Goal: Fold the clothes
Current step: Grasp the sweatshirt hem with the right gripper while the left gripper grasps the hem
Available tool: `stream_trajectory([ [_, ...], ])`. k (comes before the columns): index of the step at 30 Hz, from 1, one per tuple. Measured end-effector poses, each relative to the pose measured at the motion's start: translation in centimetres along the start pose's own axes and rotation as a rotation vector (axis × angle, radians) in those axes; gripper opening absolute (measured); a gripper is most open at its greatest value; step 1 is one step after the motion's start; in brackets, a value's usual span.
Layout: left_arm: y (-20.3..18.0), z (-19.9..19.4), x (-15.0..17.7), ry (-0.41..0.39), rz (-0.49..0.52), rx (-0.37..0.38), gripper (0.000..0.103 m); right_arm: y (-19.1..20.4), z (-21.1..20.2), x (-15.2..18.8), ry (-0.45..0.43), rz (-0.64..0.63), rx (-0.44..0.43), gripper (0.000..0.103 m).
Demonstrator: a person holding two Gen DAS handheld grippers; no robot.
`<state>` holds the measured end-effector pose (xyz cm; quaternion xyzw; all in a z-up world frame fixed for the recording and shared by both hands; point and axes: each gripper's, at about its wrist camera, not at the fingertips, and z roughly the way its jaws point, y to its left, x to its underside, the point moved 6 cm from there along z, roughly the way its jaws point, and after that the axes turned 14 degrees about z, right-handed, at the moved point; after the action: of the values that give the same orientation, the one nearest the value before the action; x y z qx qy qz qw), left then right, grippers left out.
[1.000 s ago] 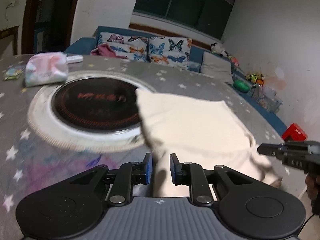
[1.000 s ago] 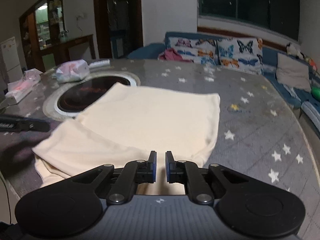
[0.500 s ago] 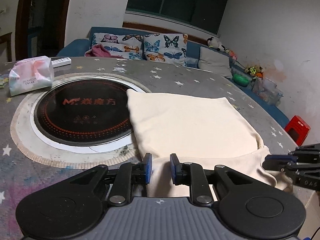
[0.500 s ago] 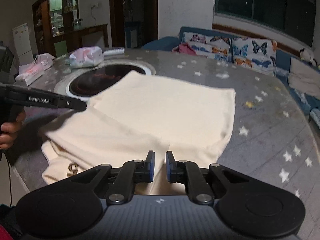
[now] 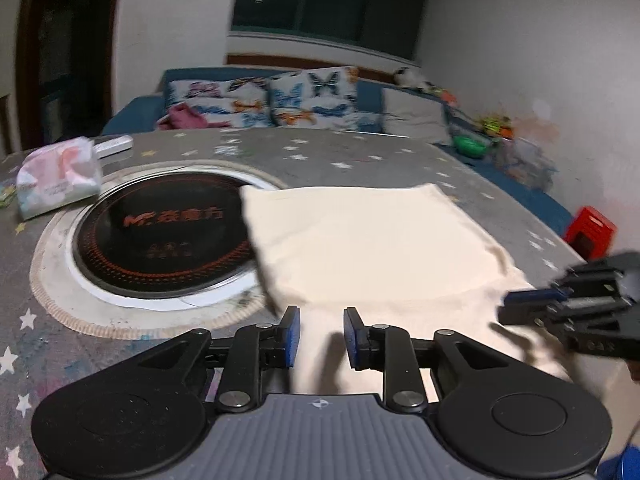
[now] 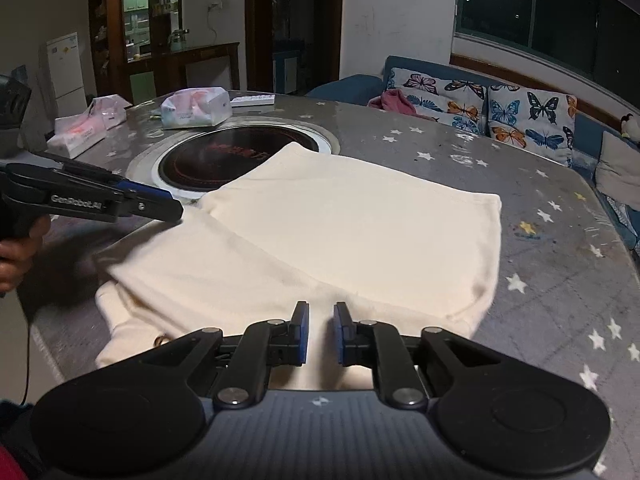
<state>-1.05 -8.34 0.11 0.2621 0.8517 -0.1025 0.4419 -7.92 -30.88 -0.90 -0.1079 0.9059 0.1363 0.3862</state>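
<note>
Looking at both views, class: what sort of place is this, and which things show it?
Most likely a home living and dining room: a round table with a built-in cooktop, a blue sofa with butterfly cushions, and a fridge beside wooden cabinets at the back.

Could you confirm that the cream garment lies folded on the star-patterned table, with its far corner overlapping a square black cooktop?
Not quite: the cooktop is round, not square, as the right wrist view shows. The cream garment does lie folded on the star-patterned table, its far corner overlapping it.
</note>
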Motion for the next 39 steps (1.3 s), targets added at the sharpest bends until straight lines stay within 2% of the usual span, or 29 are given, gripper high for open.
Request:
stream_trajectory([
  [4,-2.4,-1.1,0.8,0.009,0.087,0.034,0.031,0.2,-0.9,1.5,0.032,-0.039,0.001,0.015],
  [11,-3.7,-0.8,2.9,0.039,0.162,-0.004,0.033,0.1,-1.7,2.6,0.023,-0.054,0.01,0.017],
  [14,-4.0,-1.4,2.6,0.033,0.201,-0.003,0.033,0.1,-2.1,2.5,0.022,-0.055,0.012,0.018],
  [17,-4.6,-2.7,2.4,0.016,0.249,0.038,0.041,-0.1,-2.7,2.3,0.018,-0.051,0.007,0.019],
  [19,-5.4,-3.5,2.6,0.01,0.304,0.07,0.061,-0.2,-3.1,2.2,0.017,-0.053,0.009,0.019],
  [20,-5.9,-3.7,2.8,0.011,0.333,0.084,0.064,-0.3,-3.4,2.2,0.017,-0.057,0.014,0.02],
  [23,-7.4,-3.9,3.8,0.012,0.432,0.106,0.065,-0.6,-4.1,2.4,0.016,-0.072,0.03,0.032],
  [26,-8.7,-3.5,4.5,0.003,0.522,0.099,0.065,-0.7,-4.7,2.8,0.02,-0.103,0.044,0.033],
  [28,-9.6,-3.1,4.7,-0.019,0.575,0.09,0.064,-0.7,-5.1,3.1,0.025,-0.123,0.054,0.037],
  [29,-10.0,-2.9,4.7,-0.032,0.593,0.091,0.062,-0.7,-5.3,3.3,0.028,-0.136,0.059,0.038],
  [31,-10.6,-2.7,4.7,-0.058,0.613,0.098,0.053,-0.6,-5.9,3.7,0.032,-0.17,0.066,0.042],
  [33,-10.5,-2.3,4.4,-0.066,0.596,0.104,0.037,-0.6,-6.3,4.1,0.035,-0.205,0.075,0.044],
  [34,-10.4,-2.1,4.2,-0.067,0.582,0.106,0.025,-0.6,-6.5,4.3,0.038,-0.222,0.077,0.047],
  [36,-10.0,-1.7,3.9,-0.071,0.555,0.11,0.018,-0.5,-6.8,4.8,0.051,-0.253,0.071,0.05],
  [37,-9.9,-1.5,3.7,-0.072,0.541,0.112,0.014,-0.4,-6.9,5.0,0.055,-0.271,0.067,0.055],
  [39,-9.2,-1.3,3.0,-0.078,0.504,0.114,0.012,0.0,-7.0,5.4,0.061,-0.308,0.056,0.057],
])
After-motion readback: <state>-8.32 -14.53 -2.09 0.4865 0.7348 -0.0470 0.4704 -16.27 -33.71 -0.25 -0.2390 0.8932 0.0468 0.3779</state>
